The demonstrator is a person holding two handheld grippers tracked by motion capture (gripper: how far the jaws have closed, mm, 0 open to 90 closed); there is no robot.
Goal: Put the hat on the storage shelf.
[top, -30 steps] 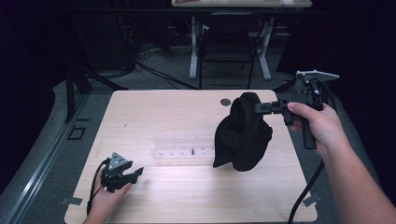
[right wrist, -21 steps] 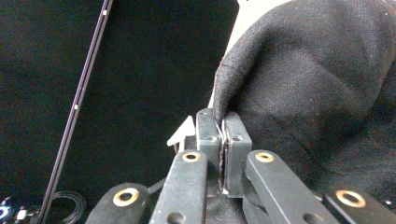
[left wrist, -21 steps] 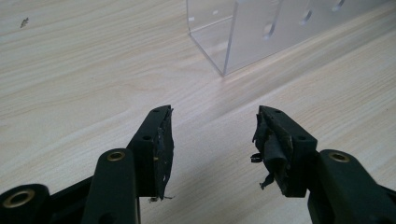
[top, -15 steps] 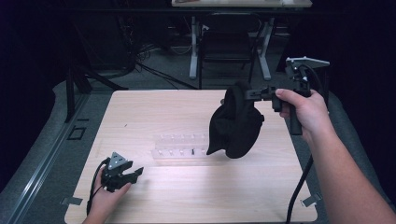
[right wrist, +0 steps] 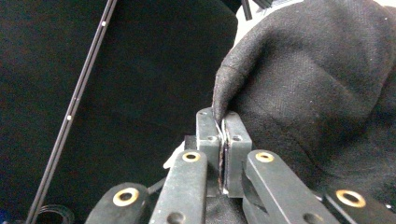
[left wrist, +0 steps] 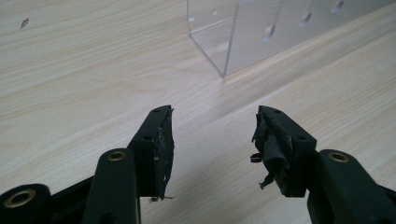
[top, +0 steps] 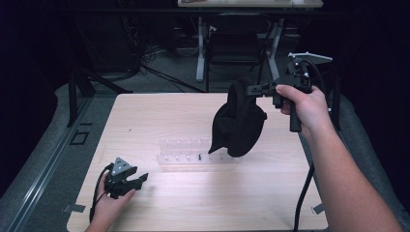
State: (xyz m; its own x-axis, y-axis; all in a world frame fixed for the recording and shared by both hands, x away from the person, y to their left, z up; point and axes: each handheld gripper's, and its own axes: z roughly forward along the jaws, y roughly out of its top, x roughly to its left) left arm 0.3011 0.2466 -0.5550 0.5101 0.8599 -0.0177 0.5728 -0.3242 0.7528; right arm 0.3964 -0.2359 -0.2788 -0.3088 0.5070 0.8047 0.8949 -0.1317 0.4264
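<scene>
Scene: a person is sitting at a light wooden tabletop (top: 159,116) in a dark room, working a hand-held claw in each hand.
Right claw (top: 252,90): it is being held up above the far right part of the tabletop, with its jaws pointing toward the left of the high view. The jaws are pressing together on a fold of a black cloth (top: 238,123); the right gripper view shows the two pads (right wrist: 232,140) pinching the edge of the fabric between them.
Black cloth: it is hanging down from the right claw in a loose, bunched drape. In the high view its lower end is overlapping the right end of a clear acrylic rack (top: 193,155); whether it is touching the rack cannot be told.
Clear acrylic rack: it is lying across the middle of the tabletop, with rows of small holes in it. In the left gripper view one of its corners (left wrist: 224,56) is showing ahead of the jaws.
Left claw (top: 140,180): it is resting low at the near left corner of the tabletop, in the person's left hand (top: 110,205). Its jaws are standing apart with nothing between them, pointing toward the rack, and frayed black padding is lining their inner faces.
Cables: a black cable (top: 303,193) is trailing down from the right claw along the person's forearm.
</scene>
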